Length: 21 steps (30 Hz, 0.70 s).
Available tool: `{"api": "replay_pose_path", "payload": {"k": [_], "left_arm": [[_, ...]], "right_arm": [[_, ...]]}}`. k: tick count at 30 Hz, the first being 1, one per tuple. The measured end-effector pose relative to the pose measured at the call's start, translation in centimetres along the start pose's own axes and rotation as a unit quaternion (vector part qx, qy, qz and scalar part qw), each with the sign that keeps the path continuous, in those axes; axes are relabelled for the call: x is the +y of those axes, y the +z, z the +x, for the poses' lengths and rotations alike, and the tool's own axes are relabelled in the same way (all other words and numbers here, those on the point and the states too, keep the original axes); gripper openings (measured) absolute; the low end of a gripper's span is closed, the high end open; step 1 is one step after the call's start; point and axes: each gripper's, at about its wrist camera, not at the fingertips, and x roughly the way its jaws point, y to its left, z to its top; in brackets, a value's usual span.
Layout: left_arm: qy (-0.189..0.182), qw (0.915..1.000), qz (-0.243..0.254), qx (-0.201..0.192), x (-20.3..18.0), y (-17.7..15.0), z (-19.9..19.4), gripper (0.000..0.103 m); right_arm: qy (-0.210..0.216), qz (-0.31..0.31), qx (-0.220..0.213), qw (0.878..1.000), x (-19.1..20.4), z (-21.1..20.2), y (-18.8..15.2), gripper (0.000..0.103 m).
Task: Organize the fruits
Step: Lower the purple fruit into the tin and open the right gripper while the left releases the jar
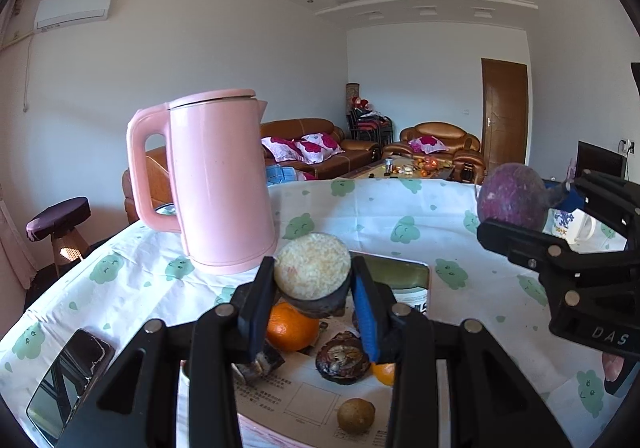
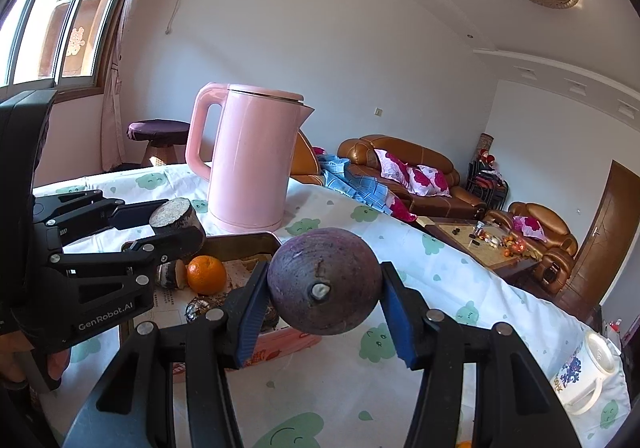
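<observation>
Two grippers were both loaded above the table [image 2: 460,284]. The left gripper [image 1: 312,288] had its fingers clamped on a cut stub [image 1: 312,266] with a pale, fibrous face and dark skin, held over the tray [image 1: 408,272]. The right gripper [image 2: 324,288] gripped a round purple fruit [image 2: 324,280] between its blue pads [image 2: 250,320], beside the tray and clear of the cloth. In the tray lay an orange [image 1: 291,326], a dark wrinkled fruit [image 1: 342,358], a small brown one [image 1: 356,415] and part of another orange [image 1: 384,374]. A pink kettle [image 1: 216,179] stood just behind the tray. A mug [image 2: 588,376] sat near the table's right edge, and a phone [image 1: 68,380] lay at the left.
</observation>
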Motion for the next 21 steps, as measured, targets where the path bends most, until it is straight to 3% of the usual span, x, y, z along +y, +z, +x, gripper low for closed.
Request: {"api": "replay_pose_path", "payload": {"k": [21], "left_arm": [[0.03, 0.9988, -0.016, 0.036, 3.8, -1.1, 1.0, 0.039]], "right_arm": [[0.046, -0.021, 0.029, 0.998, 4.3, 4.0, 0.6, 0.055]]}}
